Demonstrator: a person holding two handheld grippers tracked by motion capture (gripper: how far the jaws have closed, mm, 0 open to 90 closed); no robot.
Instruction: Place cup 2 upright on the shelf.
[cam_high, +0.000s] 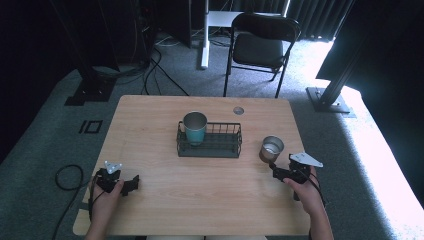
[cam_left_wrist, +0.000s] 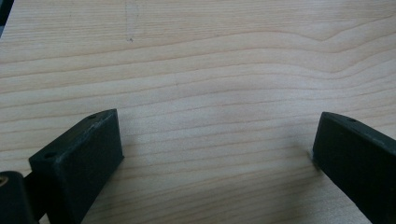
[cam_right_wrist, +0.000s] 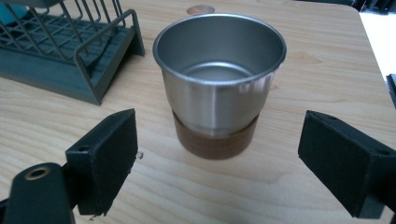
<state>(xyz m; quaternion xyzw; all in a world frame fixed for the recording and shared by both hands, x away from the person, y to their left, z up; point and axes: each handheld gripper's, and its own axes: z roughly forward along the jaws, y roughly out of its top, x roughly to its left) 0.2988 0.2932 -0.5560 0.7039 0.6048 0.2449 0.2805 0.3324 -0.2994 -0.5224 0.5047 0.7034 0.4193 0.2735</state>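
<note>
A steel cup with a brown base stands upright on the wooden table, right of a dark wire rack. A teal cup stands upright in the rack's left end. My right gripper is open just in front of the steel cup, its jaws spread wider than the cup and not touching it. My left gripper rests low near the table's front left, open, with bare wood between its jaws.
A small round metal disc is set into the tabletop behind the rack. A black folding chair and a white desk leg stand beyond the table's far edge. Cables lie on the grey carpet at left.
</note>
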